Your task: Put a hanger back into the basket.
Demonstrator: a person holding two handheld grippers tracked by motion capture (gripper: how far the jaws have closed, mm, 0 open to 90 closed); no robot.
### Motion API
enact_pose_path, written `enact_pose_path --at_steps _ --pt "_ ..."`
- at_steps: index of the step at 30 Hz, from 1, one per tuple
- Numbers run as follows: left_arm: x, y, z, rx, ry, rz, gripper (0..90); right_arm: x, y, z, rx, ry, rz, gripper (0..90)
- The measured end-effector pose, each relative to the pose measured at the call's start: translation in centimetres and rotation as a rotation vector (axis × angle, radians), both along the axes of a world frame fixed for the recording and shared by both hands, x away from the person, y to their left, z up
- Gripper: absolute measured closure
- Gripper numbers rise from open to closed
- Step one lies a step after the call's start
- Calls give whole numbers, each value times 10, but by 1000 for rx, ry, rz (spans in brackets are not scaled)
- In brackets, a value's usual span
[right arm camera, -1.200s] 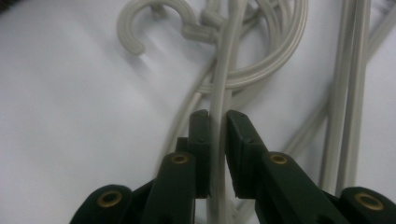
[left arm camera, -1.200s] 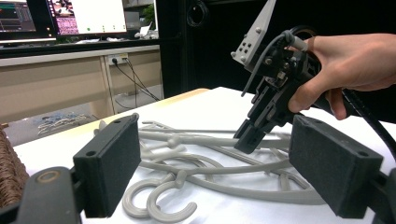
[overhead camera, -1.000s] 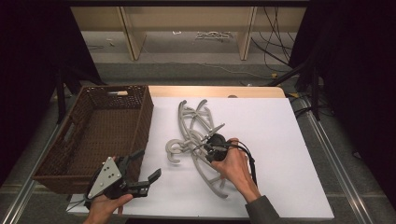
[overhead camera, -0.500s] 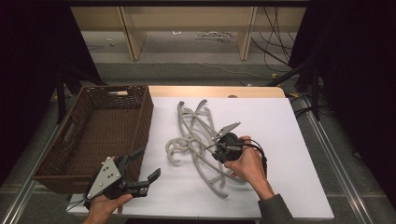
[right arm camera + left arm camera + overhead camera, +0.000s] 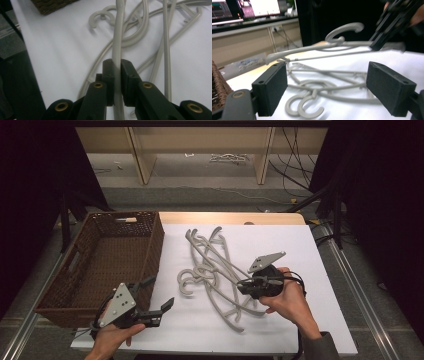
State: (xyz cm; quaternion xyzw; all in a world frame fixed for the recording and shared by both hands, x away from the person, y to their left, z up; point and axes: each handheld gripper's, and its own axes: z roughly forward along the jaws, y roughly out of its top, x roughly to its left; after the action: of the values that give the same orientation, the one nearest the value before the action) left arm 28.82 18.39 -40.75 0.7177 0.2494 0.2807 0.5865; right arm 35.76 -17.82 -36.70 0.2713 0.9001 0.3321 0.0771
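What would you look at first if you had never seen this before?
A tangled heap of pale grey plastic coat hangers lies mid-table on the white sheet. The right gripper pinches one hanger's arm. At the left stands an empty brown woven basket; beside it the left gripper gapes open.

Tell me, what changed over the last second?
The right tool, shut on a hanger, drew back to the right and lifted it from the pile. The left tool stayed open near the basket; the basket didn't move.
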Motion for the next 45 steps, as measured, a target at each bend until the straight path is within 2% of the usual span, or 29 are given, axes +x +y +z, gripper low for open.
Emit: enact_pose_path --at_steps 1,2,3,4,8,9,12,13,15,16,17,18,19,20,23,26,27,28,29,30,31,32,33,37,40,41,44,45 --pt "0 0 0 0 0 0 173 0 0 0 0 0 0 832" --pt "2 -5 5 44 -2 -9 173 -5 0 1 12 5 35 833" --pt "2 -5 5 44 -2 -9 173 -5 0 1 12 5 35 833" --pt "5 -10 9 86 3 -16 173 -7 1 1 18 1 38 833" --pt "14 -24 21 170 -7 -52 187 -17 -1 6 23 4 88 834" --pt "17 -27 23 182 1 -78 191 -20 -1 6 22 1 96 834" --pt "22 -33 28 227 -12 -114 205 -27 0 6 38 5 123 834" --pt "25 -38 30 272 -14 -144 213 -30 -1 7 32 12 141 834" --pt "26 -41 32 284 -25 -150 213 -31 0 6 40 5 138 834" --pt "28 -43 33 287 -32 -166 216 -32 0 7 40 15 154 834" --pt "32 -46 32 293 -13 -197 233 -35 0 7 43 20 167 834" --pt "32 -46 32 293 -13 -197 229 -35 0 7 43 20 167 834" --pt "39 -51 31 317 24 -228 227 -37 1 7 39 17 181 834" --pt "39 -51 31 317 24 -228 241 -37 1 7 39 17 181 834" --pt "47 -58 26 354 50 -255 290 -41 2 7 34 22 217 834" --pt "52 -63 24 420 63 -326 300 -43 3 7 37 26 233 834" --pt "54 -66 23 451 63 -346 338 -44 4 7 39 32 244 834" --pt "54 -66 23 451 63 -346 346 -44 4 7 39 32 244 834" --pt "54 -66 23 473 66 -360 346 -44 4 7 39 28 249 834" --pt "54 -68 21 462 84 -370 362 -45 5 7 38 34 256 834" --pt "55 -68 21 476 74 -382 402 -45 6 7 40 34 264 834" --pt "54 -68 21 477 83 -387 429 -45 7 7 45 35 266 833" --pt "55 -68 20 488 86 -417 535 -45 7 7 46 40 276 833" --pt "55 -67 21 506 79 -446 584 -45 6 7 49 45 284 833" --pt "54 -68 25 576 28 -501 637 -44 5 7 46 47 301 831" --pt "54 -68 26 585 22 -509 650 -43 4 8 46 40 304 828" --pt "54 -68 27 564 25 -530 679 -42 0 12 74 40 313 822" --pt "54 -69 28 561 19 -543 709 -40 -4 16 82 21 308 815"
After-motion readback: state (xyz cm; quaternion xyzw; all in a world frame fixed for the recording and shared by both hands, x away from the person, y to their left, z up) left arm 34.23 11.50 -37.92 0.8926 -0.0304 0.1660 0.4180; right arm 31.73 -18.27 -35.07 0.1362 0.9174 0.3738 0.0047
